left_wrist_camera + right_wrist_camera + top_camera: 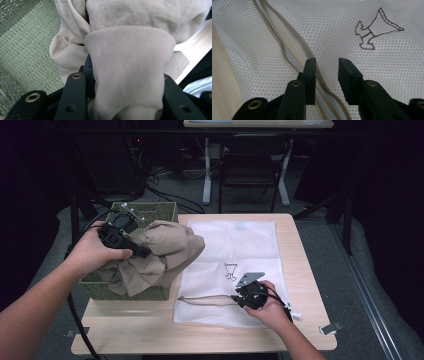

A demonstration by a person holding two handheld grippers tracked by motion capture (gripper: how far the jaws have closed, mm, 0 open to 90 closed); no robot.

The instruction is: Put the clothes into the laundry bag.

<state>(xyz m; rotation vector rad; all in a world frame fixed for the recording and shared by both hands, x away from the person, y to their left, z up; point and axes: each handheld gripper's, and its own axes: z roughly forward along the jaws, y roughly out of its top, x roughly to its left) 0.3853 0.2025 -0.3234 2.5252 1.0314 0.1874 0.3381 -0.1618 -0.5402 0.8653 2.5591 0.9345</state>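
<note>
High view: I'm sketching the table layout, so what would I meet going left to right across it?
Left gripper → green woven basket → beige garment → white mesh laundry bag → right gripper.

This is looking like a lab or recording studio rather than a home. A small light-wood bench (295, 270) is standing on grey carpet (360, 270), with dark curtaining hanging along both sides and keeping the surroundings black. Beyond the bench's far edge, a black folding chair (252, 162) is sitting under a second white-legged table (250, 124), and loose black cables (165, 190) are trailing across the floor toward dim equipment showing a small red light (139, 141)
</note>
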